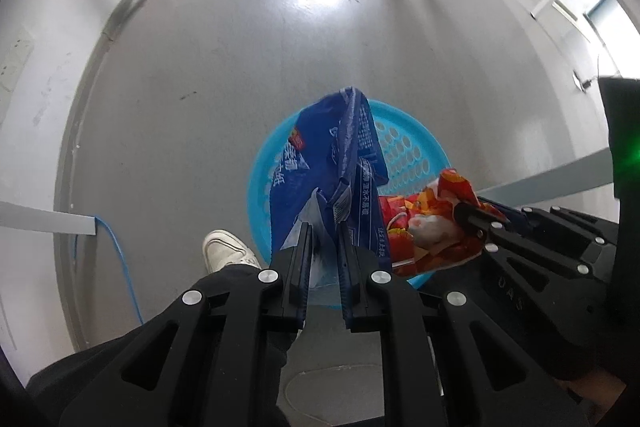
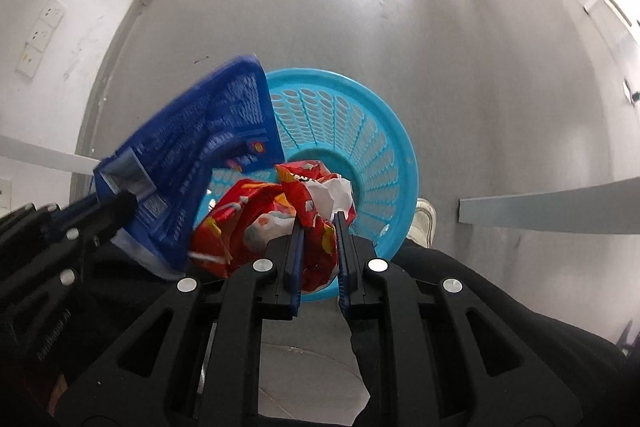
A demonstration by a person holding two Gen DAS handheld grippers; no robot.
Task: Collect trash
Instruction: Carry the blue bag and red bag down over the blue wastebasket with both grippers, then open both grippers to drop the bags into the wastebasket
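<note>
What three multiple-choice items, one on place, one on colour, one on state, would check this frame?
1. Where is the basket?
A. On the floor under both tongs
B. On a table
C. Hung on the wall

2. What colour is the wrapper in the right tongs?
A. Green
B. Red
C. Black

3. How do the left tongs stand?
A. Wide open and empty
B. Shut on the blue bag
C. Lying in the basket

Answers:
1. A, both wrist views look down on the basket standing on the grey floor.
2. B, the crumpled wrapper between the right tongs is red with white and yellow print.
3. B, the blue bag is pinched between the left tongs and hangs over the basket.
</note>
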